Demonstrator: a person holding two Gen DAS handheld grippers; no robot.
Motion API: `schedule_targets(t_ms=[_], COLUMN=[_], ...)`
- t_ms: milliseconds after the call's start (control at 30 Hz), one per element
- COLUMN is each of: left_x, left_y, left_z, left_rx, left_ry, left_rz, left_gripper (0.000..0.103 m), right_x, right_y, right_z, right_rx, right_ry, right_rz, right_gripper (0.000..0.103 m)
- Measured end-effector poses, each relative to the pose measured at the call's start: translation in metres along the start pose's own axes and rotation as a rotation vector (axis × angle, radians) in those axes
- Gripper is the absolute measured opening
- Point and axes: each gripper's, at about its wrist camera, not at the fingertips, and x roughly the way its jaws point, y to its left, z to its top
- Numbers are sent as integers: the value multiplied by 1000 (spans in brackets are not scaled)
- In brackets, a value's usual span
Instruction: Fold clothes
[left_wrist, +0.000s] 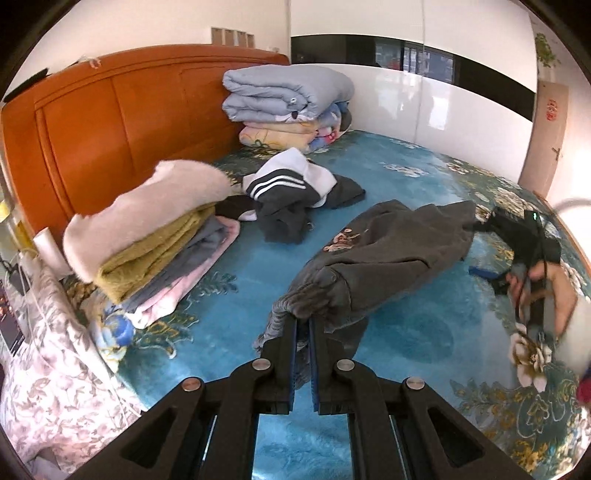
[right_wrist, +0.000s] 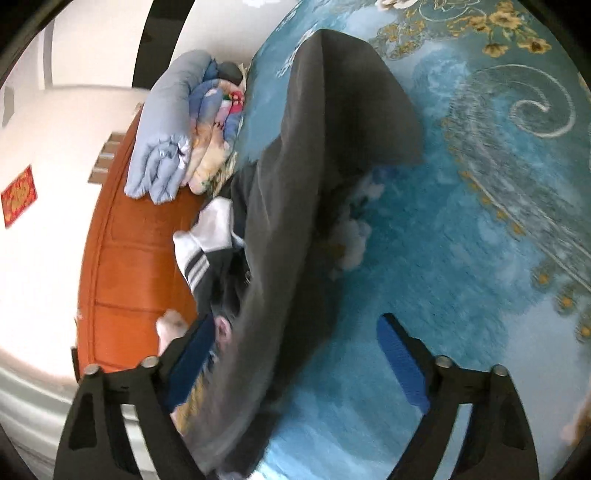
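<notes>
A dark grey garment with a small embroidered patch (left_wrist: 384, 251) lies stretched across the blue bed cover. My left gripper (left_wrist: 303, 321) is shut on its gathered waistband end and lifts it a little. My right gripper (right_wrist: 295, 343) is open, its blue pads wide apart, with the same grey garment (right_wrist: 295, 206) running between them. In the left wrist view the right gripper (left_wrist: 524, 236) sits at the garment's far end, held by a hand. A pile of unfolded clothes with a white-striped dark piece (left_wrist: 291, 195) lies behind.
A stack of folded clothes (left_wrist: 155, 240) stands at the left by the orange headboard (left_wrist: 110, 122). Folded quilts (left_wrist: 288, 103) sit at the bed's far corner. A floral blanket (left_wrist: 48, 350) lies at the near left. A white wardrobe (left_wrist: 424, 103) stands behind the bed.
</notes>
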Motion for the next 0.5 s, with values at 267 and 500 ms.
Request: schedule_targets(t_ms=[267,500], left_x=[5,26], left_y=[13,-33], left_z=[0,45], left_rx=[-25,65], left_ry=[18,-21], left_rz=[39,-28], left_gripper=[7,7], right_x=[14,-70], right_y=[11,38], right_z=[46,96], right_rx=[116,27], right_ry=[-22,-151], right_rz=[46,235], right_gripper=[10,3])
